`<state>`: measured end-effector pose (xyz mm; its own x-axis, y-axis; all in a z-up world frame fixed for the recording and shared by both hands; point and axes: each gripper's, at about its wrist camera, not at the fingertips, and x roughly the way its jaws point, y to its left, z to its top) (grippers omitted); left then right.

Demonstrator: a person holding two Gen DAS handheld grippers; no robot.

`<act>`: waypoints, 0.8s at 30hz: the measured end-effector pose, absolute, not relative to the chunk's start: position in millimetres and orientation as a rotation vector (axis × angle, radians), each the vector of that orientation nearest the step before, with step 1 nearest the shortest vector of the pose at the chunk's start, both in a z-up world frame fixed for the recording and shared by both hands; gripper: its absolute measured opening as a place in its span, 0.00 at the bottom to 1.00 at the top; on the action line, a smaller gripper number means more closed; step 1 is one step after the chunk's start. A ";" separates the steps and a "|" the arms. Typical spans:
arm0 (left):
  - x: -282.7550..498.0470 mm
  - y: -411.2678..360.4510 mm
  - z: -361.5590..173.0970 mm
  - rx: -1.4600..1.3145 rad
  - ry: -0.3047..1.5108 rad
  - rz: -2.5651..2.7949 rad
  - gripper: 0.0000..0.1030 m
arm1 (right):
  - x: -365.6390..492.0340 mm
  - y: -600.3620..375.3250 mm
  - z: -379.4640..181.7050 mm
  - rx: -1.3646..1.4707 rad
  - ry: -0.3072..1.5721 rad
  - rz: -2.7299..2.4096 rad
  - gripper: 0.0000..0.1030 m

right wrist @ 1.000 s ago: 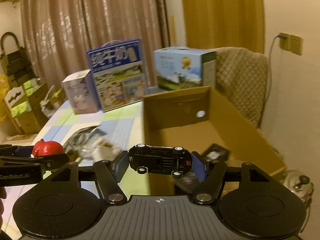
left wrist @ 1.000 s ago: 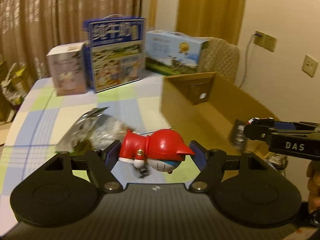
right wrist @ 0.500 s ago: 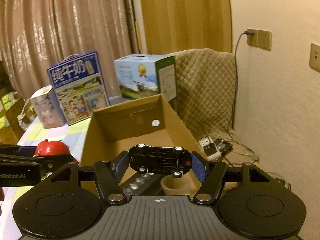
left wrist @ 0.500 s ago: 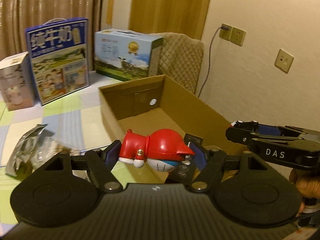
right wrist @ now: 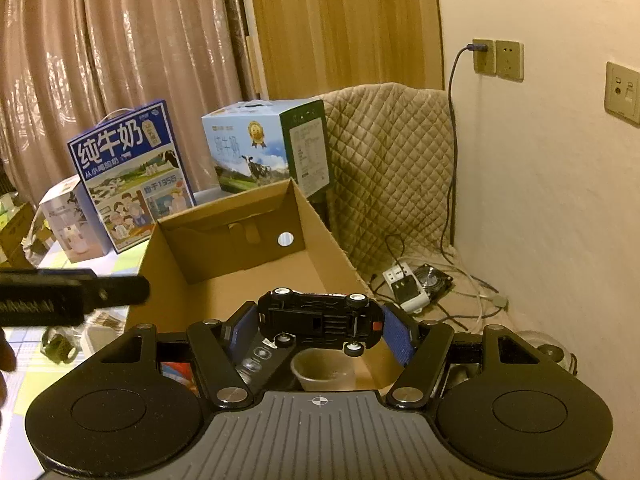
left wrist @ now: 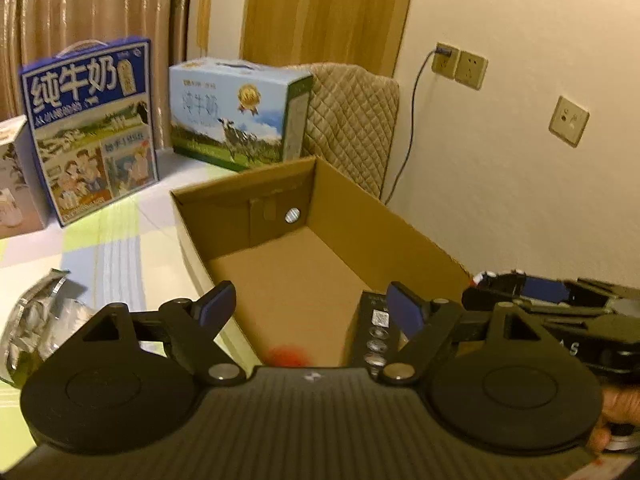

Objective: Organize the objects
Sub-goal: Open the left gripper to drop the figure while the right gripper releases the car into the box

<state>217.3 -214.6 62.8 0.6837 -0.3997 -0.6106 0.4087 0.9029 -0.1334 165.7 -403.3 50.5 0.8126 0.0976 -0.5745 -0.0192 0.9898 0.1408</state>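
My left gripper (left wrist: 310, 304) hangs open over the near end of the open cardboard box (left wrist: 384, 208), nothing between its fingers. Below it a red blur, the red-capped figurine (left wrist: 287, 356), shows on the box floor; a sliver of it (right wrist: 176, 372) appears in the right wrist view. My right gripper (right wrist: 320, 326) is shut on a black toy car (right wrist: 320, 316), held upside down with wheels up, above the box's (right wrist: 316, 216) near right part. A black flat pack (left wrist: 376, 332) and a clear plastic cup (right wrist: 324, 372) lie inside the box.
Two milk cartons (left wrist: 92, 124) (left wrist: 236, 116) and a small white box (left wrist: 16, 176) stand at the table's back. A silvery snack bag (left wrist: 36, 316) lies left of the cardboard box. A quilted chair (right wrist: 396, 168), power strip (right wrist: 404, 284) and cables sit to the right by the wall.
My left gripper opened and the red-capped figurine dropped from it into the box. Both grippers have moved right and forward over the box; the right one still grips the car.
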 end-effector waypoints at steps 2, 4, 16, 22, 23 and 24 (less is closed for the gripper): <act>215.1 -205.6 68.3 -0.007 0.670 -0.438 0.80 | 166.3 -401.0 51.3 0.131 0.620 0.068 0.62; 212.1 -196.3 72.2 -0.025 0.664 -0.423 0.81 | 166.3 -397.5 51.9 0.131 0.621 0.077 0.62; 193.1 -155.6 72.8 -0.050 0.662 -0.355 0.82 | 178.5 -385.3 58.1 0.219 0.611 0.187 0.63; 185.6 -139.6 66.6 -0.066 0.668 -0.331 0.84 | 180.7 -389.9 63.6 0.224 0.595 0.150 0.69; 184.2 -136.5 65.8 -0.070 0.670 -0.327 0.84 | 179.5 -390.7 64.0 0.222 0.597 0.145 0.69; 182.7 -133.0 64.8 -0.074 0.671 -0.321 0.84 | 177.9 -391.1 64.5 0.220 0.600 0.139 0.69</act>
